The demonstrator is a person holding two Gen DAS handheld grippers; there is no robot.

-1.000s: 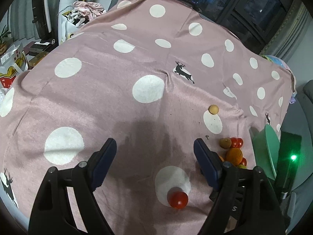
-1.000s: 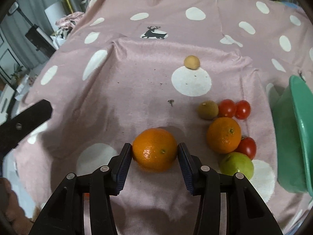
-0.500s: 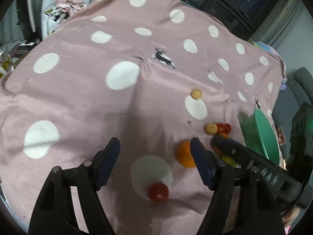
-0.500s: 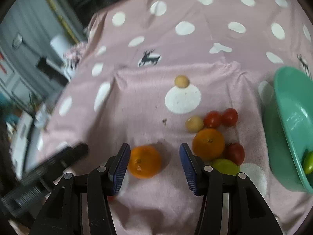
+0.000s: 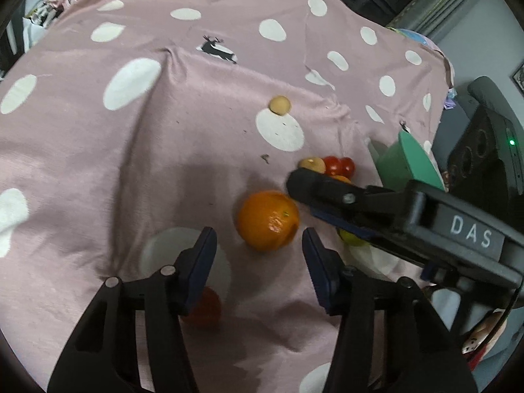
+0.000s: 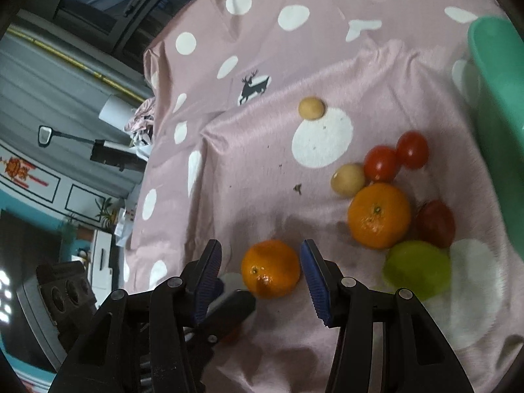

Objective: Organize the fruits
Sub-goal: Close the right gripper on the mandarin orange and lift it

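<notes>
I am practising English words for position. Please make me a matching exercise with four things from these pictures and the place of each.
Things:
1. lone orange
2. small tan fruit
3. green fruit
4. green bowl

Places:
a. at the right edge of the right wrist view
b. between the open fingers of the right gripper
c. at the edge of a white dot, apart from the pile
d. in the pile, nearest the camera

Pairs: 1-b, 2-c, 3-d, 4-a
</notes>
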